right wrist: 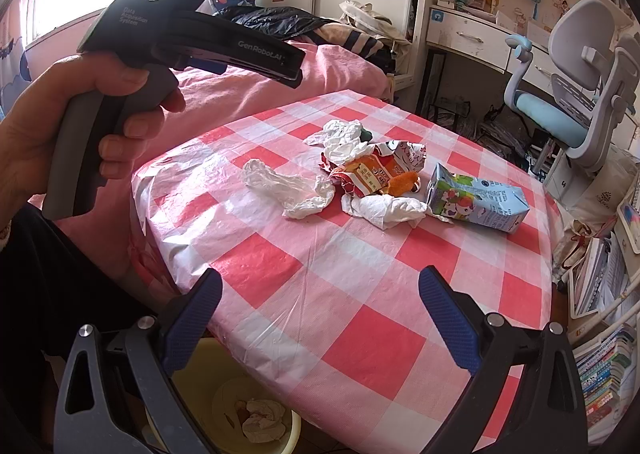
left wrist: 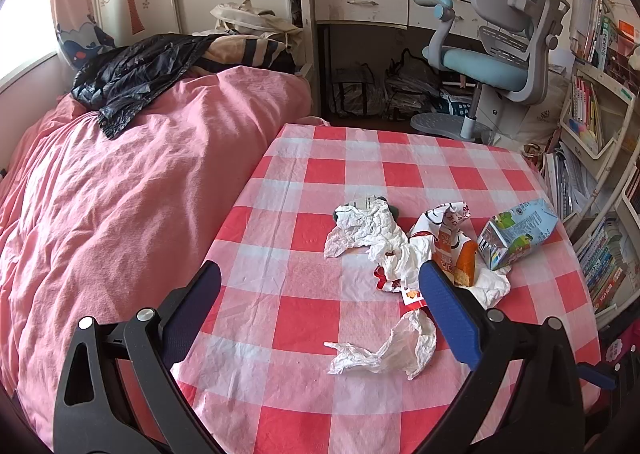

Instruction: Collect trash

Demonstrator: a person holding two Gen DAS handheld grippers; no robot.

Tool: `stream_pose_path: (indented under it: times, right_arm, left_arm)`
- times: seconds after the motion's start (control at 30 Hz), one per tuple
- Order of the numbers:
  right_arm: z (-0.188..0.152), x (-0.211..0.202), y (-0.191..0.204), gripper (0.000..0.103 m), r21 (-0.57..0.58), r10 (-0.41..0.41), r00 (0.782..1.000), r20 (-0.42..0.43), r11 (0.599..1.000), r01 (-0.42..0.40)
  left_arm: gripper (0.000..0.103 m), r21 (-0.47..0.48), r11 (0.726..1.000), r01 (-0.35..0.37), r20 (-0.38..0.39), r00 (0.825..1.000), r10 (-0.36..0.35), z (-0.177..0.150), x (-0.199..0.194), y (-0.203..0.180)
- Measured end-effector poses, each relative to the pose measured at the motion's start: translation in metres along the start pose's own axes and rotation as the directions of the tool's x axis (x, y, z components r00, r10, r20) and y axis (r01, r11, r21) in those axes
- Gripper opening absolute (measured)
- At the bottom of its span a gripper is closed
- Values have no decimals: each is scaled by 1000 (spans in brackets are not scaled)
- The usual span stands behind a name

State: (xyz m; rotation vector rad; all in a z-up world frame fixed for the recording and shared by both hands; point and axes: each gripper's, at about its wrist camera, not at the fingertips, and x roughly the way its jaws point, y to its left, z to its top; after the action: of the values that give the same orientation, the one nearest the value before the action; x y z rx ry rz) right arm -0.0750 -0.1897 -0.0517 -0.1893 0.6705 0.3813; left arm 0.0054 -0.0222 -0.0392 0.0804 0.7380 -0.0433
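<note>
Right now I hold both tools above a table (left wrist: 360, 181) covered in a red and white checked cloth, with a pink bed (left wrist: 120, 193) along its left side. My left gripper (left wrist: 320, 294) is spread wide with nothing between its blue pads; its right finger partly hides the edge of the rubbish pile. My right gripper (right wrist: 320, 306) is likewise released and unloaded, hanging over the near edge of the table.

The trash sits together toward the middle of the cloth: a crumpled white paper (left wrist: 368, 230) at the far side, a red and orange snack wrapper (right wrist: 368, 173) beside it, an orange piece of food (right wrist: 402, 181) touching the wrapper, and a blue milk carton (right wrist: 476, 201) lying on its side at the right (printed with cartoon cows). A crumpled clear plastic wrap (right wrist: 288, 189) lies slightly apart on the near left.

From the right wrist view I see a hand (right wrist: 80, 125) gripping the left tool's handle, and a yellow bin (right wrist: 240, 406) below the table edge with scrunched paper inside.
</note>
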Motion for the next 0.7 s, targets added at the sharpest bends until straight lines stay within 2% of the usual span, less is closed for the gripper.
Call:
stream_pose_path:
  times: [0.7]
  right_arm:
    - [0,0,0,94,1,-1,1000,1,1000,1]
  left_arm:
    - [96,8,1000,12,3,1000,-12,1,-1,1]
